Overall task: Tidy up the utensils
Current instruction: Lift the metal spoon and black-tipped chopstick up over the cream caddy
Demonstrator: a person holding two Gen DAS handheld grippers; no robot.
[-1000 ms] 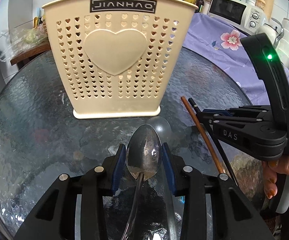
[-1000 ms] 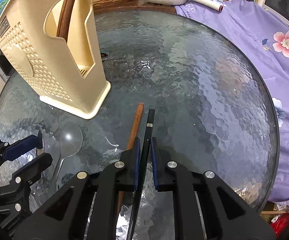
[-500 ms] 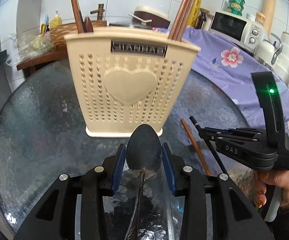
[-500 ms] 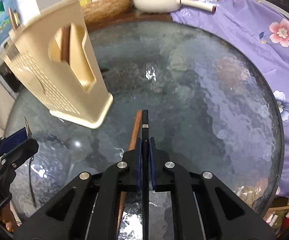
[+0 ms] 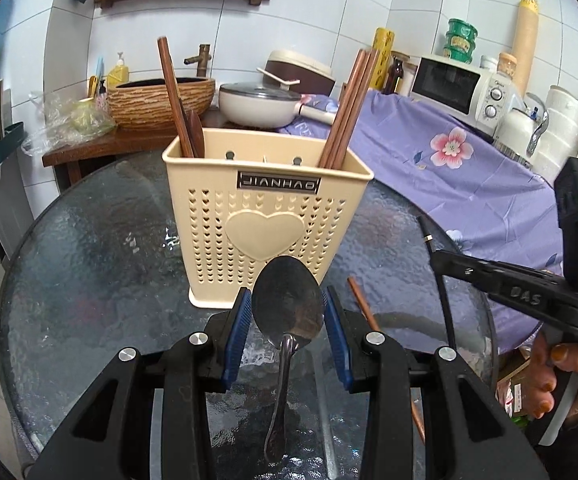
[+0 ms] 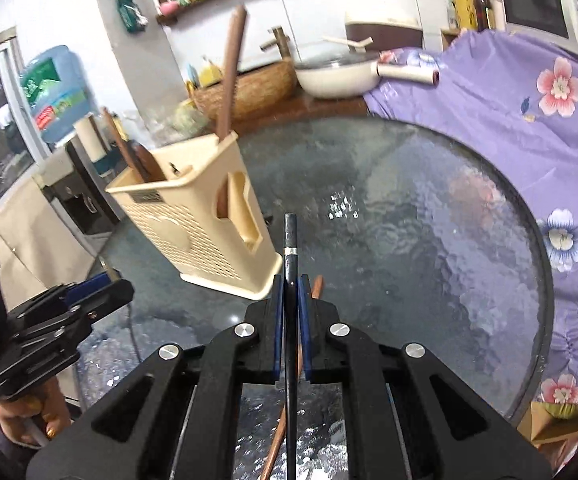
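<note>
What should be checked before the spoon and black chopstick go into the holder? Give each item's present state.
1. Left gripper shut on spoon: ok.
2. Right gripper shut on black chopstick: ok.
3. Holder upright on the glass table: ok.
4. Free room in the holder's compartments: cannot tell.
5. All utensils picked up: not ok, brown chopstick lies on the table.

A round desk point(image 5: 89, 272) of dark, dimpled glass carries a cream plastic utensil holder point(image 5: 267, 220) standing upright near its middle, pierced with small hearts. A brown chopstick point(image 6: 289, 396) lies flat on the glass in front of the holder, apart from its base. Purple flowered cloth point(image 6: 509, 120) borders the far edge.
</note>
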